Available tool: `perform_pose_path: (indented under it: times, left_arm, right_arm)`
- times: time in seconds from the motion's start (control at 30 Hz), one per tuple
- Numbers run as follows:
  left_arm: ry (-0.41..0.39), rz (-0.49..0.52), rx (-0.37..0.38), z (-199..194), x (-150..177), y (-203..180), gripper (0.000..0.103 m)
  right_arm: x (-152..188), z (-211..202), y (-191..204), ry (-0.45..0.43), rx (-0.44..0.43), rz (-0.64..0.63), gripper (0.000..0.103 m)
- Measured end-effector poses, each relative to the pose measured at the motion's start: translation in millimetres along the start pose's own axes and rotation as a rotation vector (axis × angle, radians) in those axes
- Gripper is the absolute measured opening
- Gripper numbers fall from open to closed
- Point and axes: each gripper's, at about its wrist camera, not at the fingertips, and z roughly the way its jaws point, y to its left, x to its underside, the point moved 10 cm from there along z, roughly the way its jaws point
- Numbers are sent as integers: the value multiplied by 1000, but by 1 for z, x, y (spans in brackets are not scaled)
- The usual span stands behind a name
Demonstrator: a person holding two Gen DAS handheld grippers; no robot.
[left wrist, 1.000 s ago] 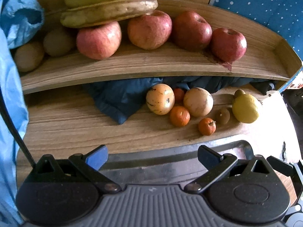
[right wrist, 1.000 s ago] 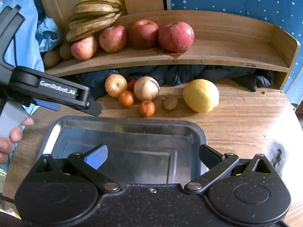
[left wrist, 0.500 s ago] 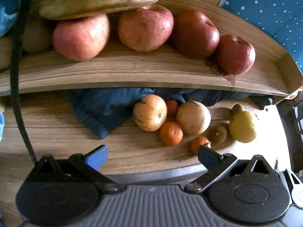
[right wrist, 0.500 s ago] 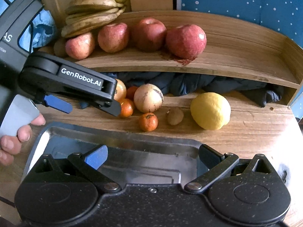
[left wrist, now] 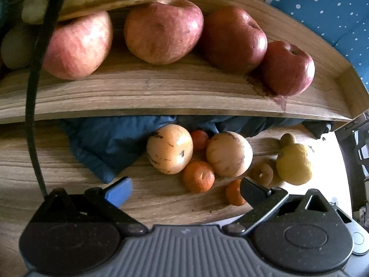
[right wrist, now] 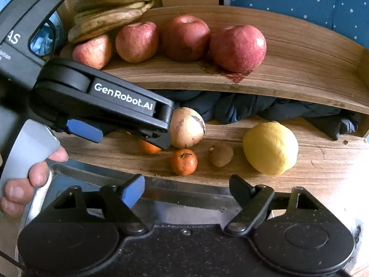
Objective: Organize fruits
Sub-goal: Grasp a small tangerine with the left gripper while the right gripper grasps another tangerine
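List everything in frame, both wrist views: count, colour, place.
apples: four, red, in a row on the upper shelf
bananas: one bunch, browning yellow, upper shelf, resting on the left apples
round pale fruits: two, tan with dark marks, lower board
mandarins: at least three, orange, lower board by the pale fruits
kiwi: one, brown, between mandarins and lemon
lemon: one, yellow, right of the kiwi
cloth: dark blue, bunched under the shelf
tray: one, metal, nearest the cameras
left gripper: open, holding nothing, near the mandarins
right gripper: jaws just been closing, nothing between them
hand: grips the left gripper's handle
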Motion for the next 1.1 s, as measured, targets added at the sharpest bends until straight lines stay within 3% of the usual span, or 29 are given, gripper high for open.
perform_pose_path:
  times: [0.23, 0.57, 0.77, 0.93, 1.1]
  left_arm:
    - [7, -12, 14, 4, 0, 0, 86]
    - [4, -30, 43, 4, 2, 1, 67]
    - [-1, -31, 64, 3, 1, 0, 60]
    - [-5, -26, 69, 4, 0, -1, 60]
    - [1, -27, 83, 4, 1, -1, 38]
  right_arm:
    - [-5, 6, 0, 5, -6, 4, 63]
    - [-8, 13, 4, 14, -20, 2, 53]
    - [-9, 17, 4, 22, -14, 9, 48]
    - [-11, 24, 3, 33, -10, 19, 44]
    - [-9, 26, 3, 37, -14, 22, 38]
